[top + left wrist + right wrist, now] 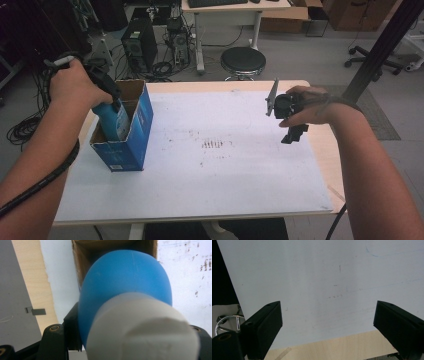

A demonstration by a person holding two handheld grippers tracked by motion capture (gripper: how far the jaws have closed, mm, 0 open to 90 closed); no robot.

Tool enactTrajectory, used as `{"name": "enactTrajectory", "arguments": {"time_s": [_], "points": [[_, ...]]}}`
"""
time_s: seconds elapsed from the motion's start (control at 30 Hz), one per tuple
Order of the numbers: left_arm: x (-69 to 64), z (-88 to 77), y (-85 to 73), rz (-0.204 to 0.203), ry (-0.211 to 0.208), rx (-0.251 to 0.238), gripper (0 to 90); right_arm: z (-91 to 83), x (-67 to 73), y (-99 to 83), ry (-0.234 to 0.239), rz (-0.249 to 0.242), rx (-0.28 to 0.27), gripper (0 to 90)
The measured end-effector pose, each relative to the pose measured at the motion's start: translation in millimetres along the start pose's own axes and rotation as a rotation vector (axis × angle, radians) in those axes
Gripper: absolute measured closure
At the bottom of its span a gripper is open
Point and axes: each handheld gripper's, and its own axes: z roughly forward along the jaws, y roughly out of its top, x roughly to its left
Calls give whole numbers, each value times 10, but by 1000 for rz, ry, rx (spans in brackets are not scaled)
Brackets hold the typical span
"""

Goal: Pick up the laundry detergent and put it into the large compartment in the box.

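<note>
Jaws of our left gripper (111, 97) clamp a blue bottle (125, 282) just below its white cap (142, 330). Its long axis points down into the open blue box (142, 120) at the table's (320, 165) left, base already inside. Our right gripper (327, 322) hovers with its 2 jaws wide apart and empty, far right. We cannot see the box floor.

At the left of the frame, the smooth blue plastic bottle (116, 120) has a white cap (142, 332) and sits in a blue cardboard box (139, 131) with a plain brown inside. The pale wooden surface (327, 165) carries a white sheet (225, 185) speckled with brown stains. Both black grippers (292, 134) are matte.
</note>
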Motion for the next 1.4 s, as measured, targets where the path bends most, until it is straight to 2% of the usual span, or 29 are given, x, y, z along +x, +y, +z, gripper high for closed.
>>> {"name": "enactTrajectory", "arguments": {"time_s": [0.23,0.43,0.9,1.4], "points": [[-56,139,-11,5,24,-2,376,2,4,4,0,-5,0,84],[-80,237,-5,5,12,3,375,1,9,34,-1,-14,-1,83],[-20,433,8,-14,9,21,375,9,-14,43,4,-8,3,84],[-27,622,23,-2,18,32,374,40,-11,75,7,-13,2,84]]}}
